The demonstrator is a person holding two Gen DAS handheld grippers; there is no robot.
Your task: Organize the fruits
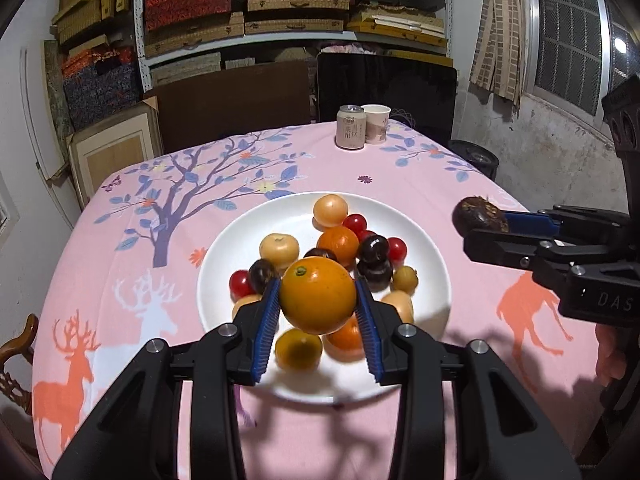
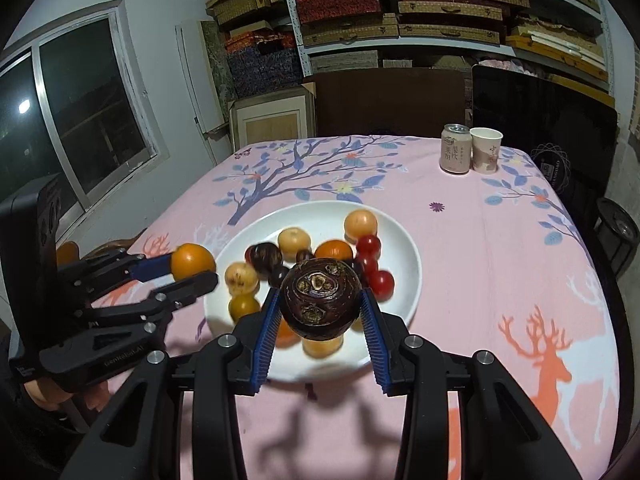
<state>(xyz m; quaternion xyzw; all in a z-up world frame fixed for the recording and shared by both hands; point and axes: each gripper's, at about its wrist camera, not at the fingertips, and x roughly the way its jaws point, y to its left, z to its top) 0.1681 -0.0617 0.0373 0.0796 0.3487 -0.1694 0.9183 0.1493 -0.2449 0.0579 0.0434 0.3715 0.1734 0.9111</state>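
Note:
A white plate [image 1: 424, 240] on the pink tablecloth holds several fruits: oranges, pale yellow fruits, red cherry tomatoes and dark purple ones. My left gripper [image 1: 318, 300] is shut on an orange [image 1: 318, 294] and holds it above the plate's near side; it also shows in the right wrist view [image 2: 192, 270]. My right gripper [image 2: 320, 304] is shut on a dark brown round fruit [image 2: 319, 298], held above the plate [image 2: 404, 248]. In the left wrist view this gripper [image 1: 482, 224] and its dark fruit [image 1: 478, 213] hang right of the plate.
A drink can [image 1: 351, 127] and a paper cup [image 1: 376, 123] stand at the table's far edge, also seen in the right wrist view as the can [image 2: 455, 154] and the cup [image 2: 485, 155]. Dark chairs and shelves of boxes stand behind the table. A wooden chair [image 1: 18, 344] is at the left.

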